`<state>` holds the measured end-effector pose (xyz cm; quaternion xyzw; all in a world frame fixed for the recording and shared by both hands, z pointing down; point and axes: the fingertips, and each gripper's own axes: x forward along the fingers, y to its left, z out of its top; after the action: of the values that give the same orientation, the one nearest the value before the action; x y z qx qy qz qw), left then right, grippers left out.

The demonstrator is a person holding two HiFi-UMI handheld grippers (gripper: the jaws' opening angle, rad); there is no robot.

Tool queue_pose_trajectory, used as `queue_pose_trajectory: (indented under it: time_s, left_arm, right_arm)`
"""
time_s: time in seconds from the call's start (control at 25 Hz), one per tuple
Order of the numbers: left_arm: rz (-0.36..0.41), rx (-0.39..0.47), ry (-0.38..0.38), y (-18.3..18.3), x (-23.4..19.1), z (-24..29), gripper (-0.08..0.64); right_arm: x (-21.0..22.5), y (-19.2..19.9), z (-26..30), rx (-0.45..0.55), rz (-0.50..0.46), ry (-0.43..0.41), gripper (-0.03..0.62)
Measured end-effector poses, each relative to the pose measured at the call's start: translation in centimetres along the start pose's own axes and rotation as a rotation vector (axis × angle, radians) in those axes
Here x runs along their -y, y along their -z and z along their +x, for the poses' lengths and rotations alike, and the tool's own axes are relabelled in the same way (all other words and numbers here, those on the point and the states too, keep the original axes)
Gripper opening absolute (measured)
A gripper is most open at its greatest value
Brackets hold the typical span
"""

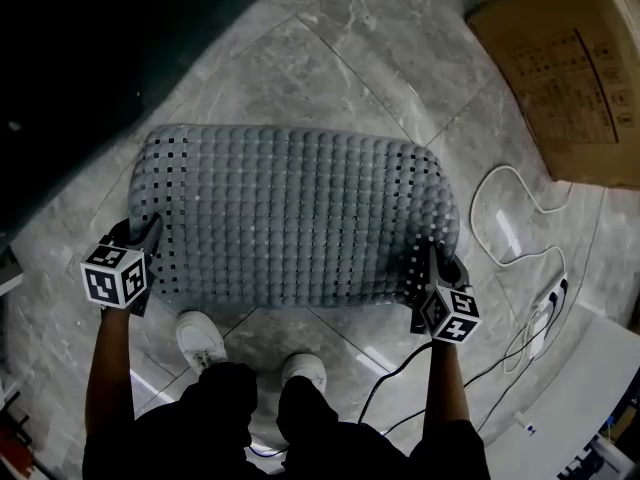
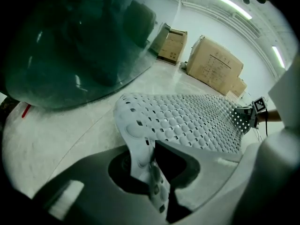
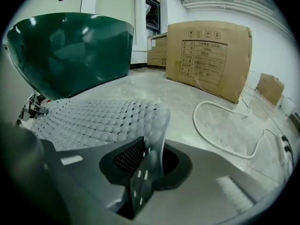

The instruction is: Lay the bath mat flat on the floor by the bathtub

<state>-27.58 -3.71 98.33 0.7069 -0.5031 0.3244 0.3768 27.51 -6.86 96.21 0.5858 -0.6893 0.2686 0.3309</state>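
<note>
The left gripper (image 1: 148,236) and the right gripper (image 1: 428,273) each clamp a near corner of the bath mat (image 1: 290,213); it lies spread on the floor (image 1: 400,48) beside the bathtub (image 1: 90,58), with the held corners curling up. The laying looks nearly finished; next, both should lower and let go so the corners settle flat.

The bath mat (image 1: 300,213) is pale grey, patterned with even rows of round bumps and bands of small dark square holes at both ends. The floor (image 1: 400,38) is grey, marble-veined tile. The bathtub (image 3: 70,50) is glossy dark green. The cardboard box (image 1: 570,68) is brown with black print. The cable (image 1: 500,218) and shoes (image 1: 200,338) are white. The left gripper (image 1: 148,233) and right gripper (image 1: 430,265) carry cubes of black-and-white square markers.
</note>
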Motion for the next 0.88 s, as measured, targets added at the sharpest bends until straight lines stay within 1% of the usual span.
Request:
queue_pose_trajectory:
  time_s: [0.2, 0.36, 0.56, 0.76, 0.88]
  left_arm:
    - [-0.006, -0.018, -0.013, 0.3, -0.4, 0.5, 0.058]
    - [0.011, -0.021, -0.037, 0.4, -0.6, 0.4, 0.078]
    - [0.037, -0.029, -0.081, 0.4, -1.0, 0.2, 0.129]
    - [0.090, -0.064, -0.136, 0.9, -1.6, 0.0, 0.190]
    - [0.112, -0.090, -0.168, 1.5, -2.0, -0.1, 0.221]
  right_arm:
    - [-0.1, 0.1, 0.6, -0.035, 0.020, 0.010, 0.087]
    - [0.3, 0.5, 0.9, -0.049, 0.019, 0.024, 0.116]
    - [0.7, 0.7, 1.0, -0.048, 0.015, 0.041, 0.142]
    - [1.4, 1.1, 1.3, -0.051, 0.003, 0.069, 0.203]
    - [2.2, 1.4, 1.4, -0.050, -0.004, 0.093, 0.274]
